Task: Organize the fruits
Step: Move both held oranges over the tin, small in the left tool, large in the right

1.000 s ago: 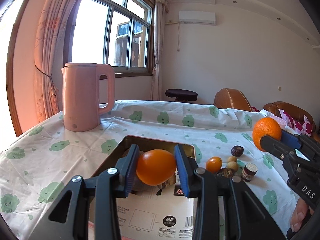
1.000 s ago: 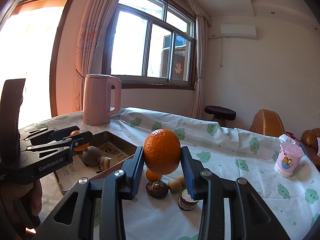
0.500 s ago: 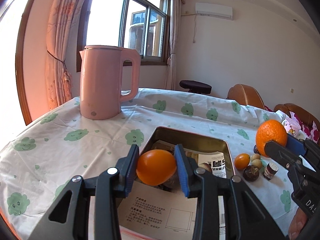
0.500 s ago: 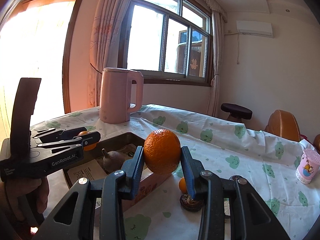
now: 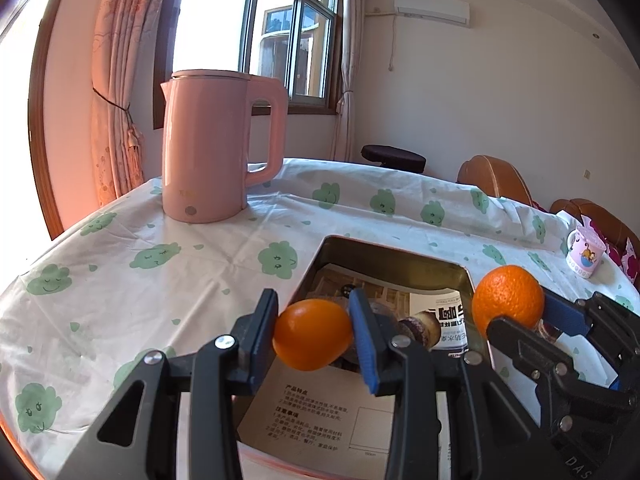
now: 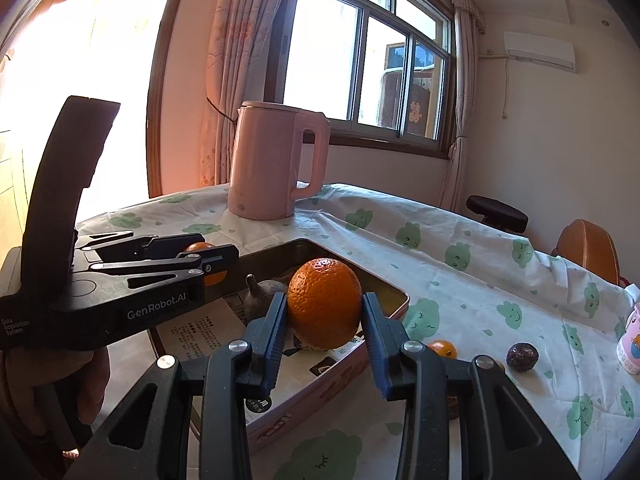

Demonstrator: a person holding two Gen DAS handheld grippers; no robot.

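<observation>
Both tongs held fruit over the tin (image 5: 390, 258): left tongs (image 5: 314, 334) a smooth orange (image 5: 312, 334), right tongs (image 6: 325, 307) a rough orange (image 6: 324, 302). Next, probably lower and release.

Kettle (image 5: 212, 148) stands on the table (image 5: 120, 264) behind the tin (image 5: 384, 256).

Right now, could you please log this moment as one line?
left gripper: holds smooth orange fruit | right gripper: holds dimpled orange | both over metal tin

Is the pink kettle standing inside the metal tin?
No. The pink kettle stands on the tablecloth, apart from and beyond the metal tin, near the window.
</observation>
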